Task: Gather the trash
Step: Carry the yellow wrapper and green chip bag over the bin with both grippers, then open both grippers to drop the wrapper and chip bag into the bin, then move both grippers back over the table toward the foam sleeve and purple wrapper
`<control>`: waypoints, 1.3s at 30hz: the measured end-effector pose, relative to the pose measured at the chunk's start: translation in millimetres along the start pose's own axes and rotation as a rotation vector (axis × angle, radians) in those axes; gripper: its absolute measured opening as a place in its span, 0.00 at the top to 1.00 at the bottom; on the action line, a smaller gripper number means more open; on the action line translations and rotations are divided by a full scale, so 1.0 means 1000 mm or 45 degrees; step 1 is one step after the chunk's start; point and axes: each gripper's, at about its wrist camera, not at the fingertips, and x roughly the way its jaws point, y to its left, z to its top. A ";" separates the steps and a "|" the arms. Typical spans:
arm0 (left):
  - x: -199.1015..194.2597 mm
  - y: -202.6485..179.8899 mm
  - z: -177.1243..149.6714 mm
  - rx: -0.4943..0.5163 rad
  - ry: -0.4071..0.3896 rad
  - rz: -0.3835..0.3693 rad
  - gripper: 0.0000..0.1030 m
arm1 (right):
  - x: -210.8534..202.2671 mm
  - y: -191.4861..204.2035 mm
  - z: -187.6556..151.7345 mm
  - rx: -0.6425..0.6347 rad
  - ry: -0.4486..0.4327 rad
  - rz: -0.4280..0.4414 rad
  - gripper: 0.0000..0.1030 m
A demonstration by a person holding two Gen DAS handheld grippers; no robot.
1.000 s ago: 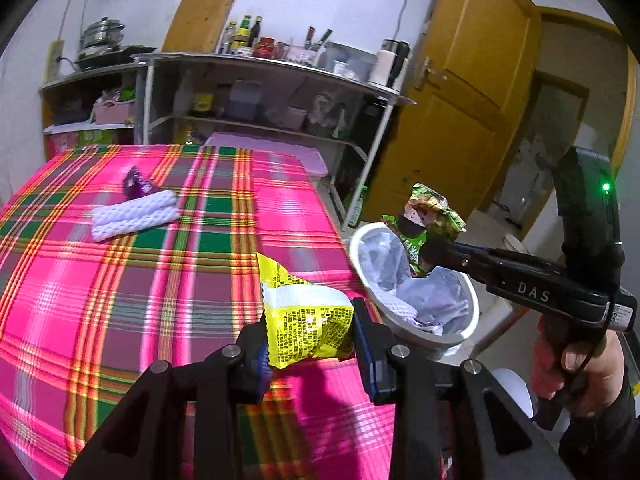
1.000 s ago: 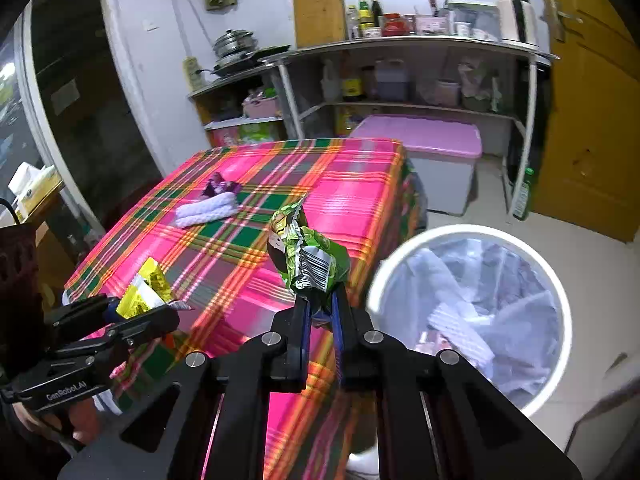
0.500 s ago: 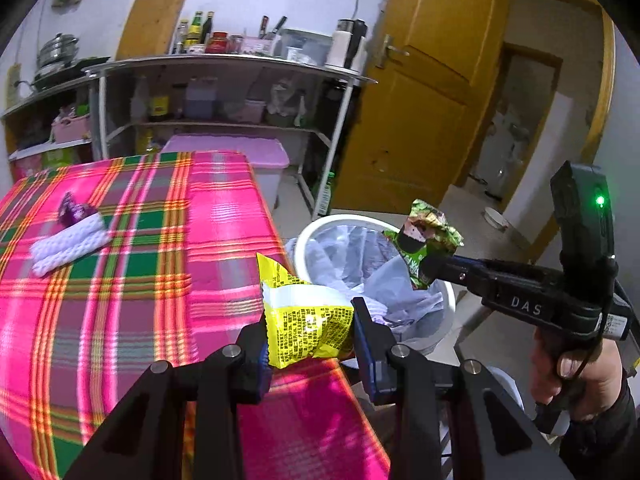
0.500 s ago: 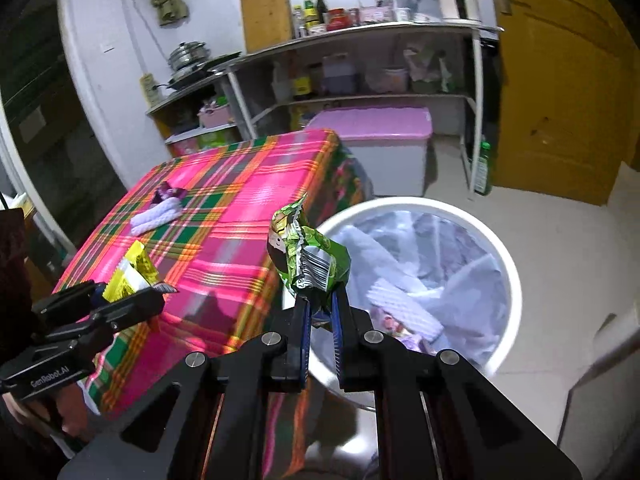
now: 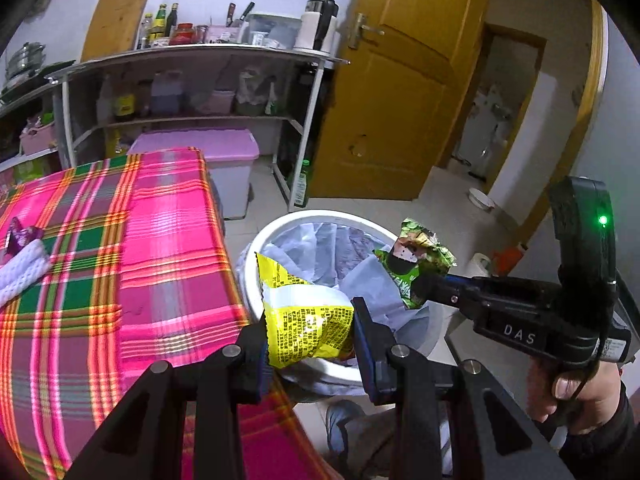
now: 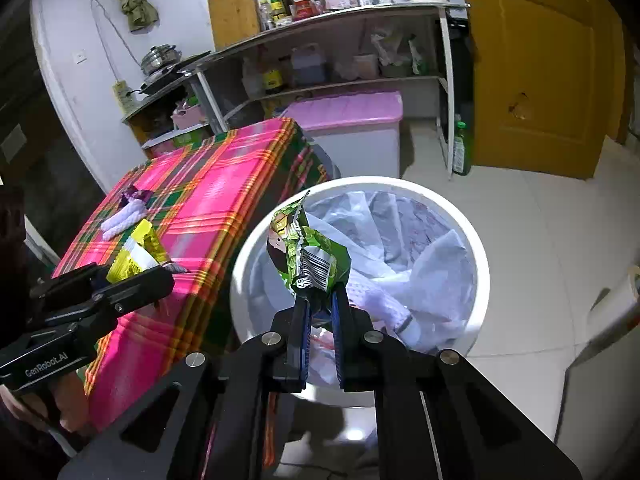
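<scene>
Over the white bin [image 6: 478, 264], which stands on the tiled floor just beside the desk [image 5: 168, 240], both pairs of tongs carry trash. The right tongs [image 6: 320, 312] are clamped on a crumpled green wrapper [image 6: 306, 252], pinching its lower edge so the rest stands up in a creased, glossy fan with a barcode showing. It hangs above the bin's open mouth, probably so that opening the jaws lets it fall straight in.

The left tongs [image 5: 310, 336] are clamped wider on a yellow packet [image 5: 308, 320], gripping its puffy body from both sides. The packet is shiny film printed with small dark text and a white band. It sits at the near rim of the bin, close to the desk's edge, and likely needs to go a little further over the opening.

The bin is round, with a smooth plastic rim and a thin, wrinkled translucent liner [image 6: 436, 256] already holding pale scraps. On the desk's pink plaid cloth, a white foam net [image 5: 20, 276] and a purple wrapper [image 5: 18, 234] lie together, well apart from the bin, uncollected.
</scene>
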 end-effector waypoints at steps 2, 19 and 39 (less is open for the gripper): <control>0.007 -0.003 0.001 0.008 0.011 -0.005 0.66 | 0.004 -0.004 0.000 0.013 0.008 -0.006 0.90; 0.074 -0.010 0.006 0.011 0.187 -0.024 0.66 | 0.030 -0.038 -0.012 0.107 0.124 -0.047 0.82; 0.025 0.012 0.003 -0.103 0.061 -0.049 0.56 | -0.003 -0.003 -0.003 0.014 0.025 -0.017 0.62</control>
